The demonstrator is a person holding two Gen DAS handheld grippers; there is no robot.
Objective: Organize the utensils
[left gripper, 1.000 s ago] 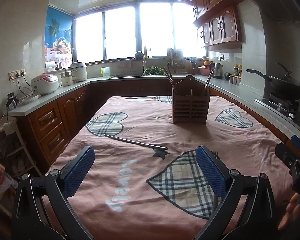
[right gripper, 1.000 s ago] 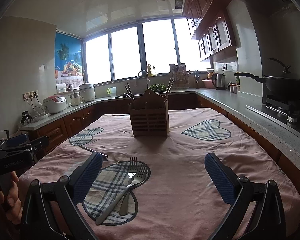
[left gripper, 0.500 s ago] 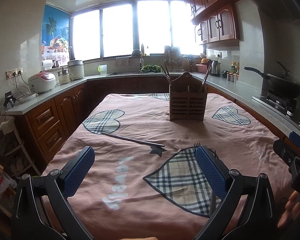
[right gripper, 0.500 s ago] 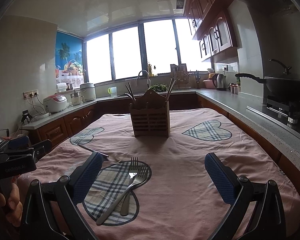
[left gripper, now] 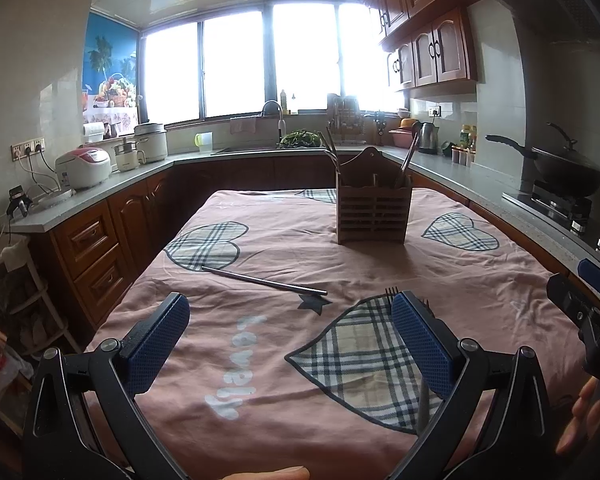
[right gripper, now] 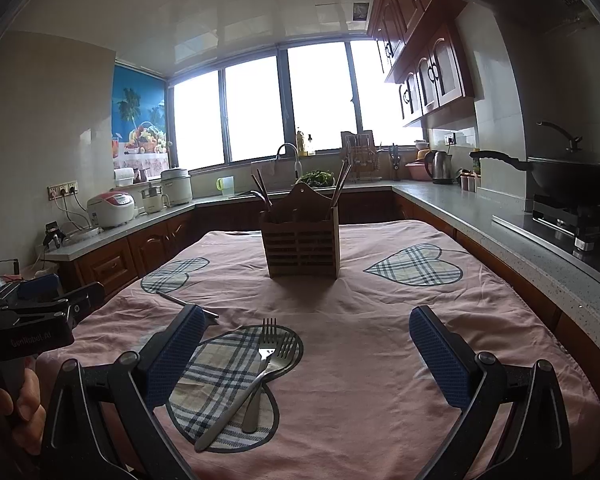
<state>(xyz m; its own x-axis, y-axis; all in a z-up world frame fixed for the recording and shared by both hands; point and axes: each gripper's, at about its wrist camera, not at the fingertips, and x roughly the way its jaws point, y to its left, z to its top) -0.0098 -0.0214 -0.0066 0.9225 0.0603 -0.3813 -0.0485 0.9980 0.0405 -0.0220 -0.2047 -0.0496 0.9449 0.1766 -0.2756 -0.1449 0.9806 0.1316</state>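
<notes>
While hovering above the table's near edge: left gripper and right gripper gaping wide, holding nothing. Near that edge: two forks, crossed; chopstick alongside. Toward the far edge: wooden caddy.

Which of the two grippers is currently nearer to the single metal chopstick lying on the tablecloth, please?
Left. The left gripper hangs open just short of the chopstick, which lies across ahead of it. The right gripper, also open, sits further right above the two forks.
</notes>
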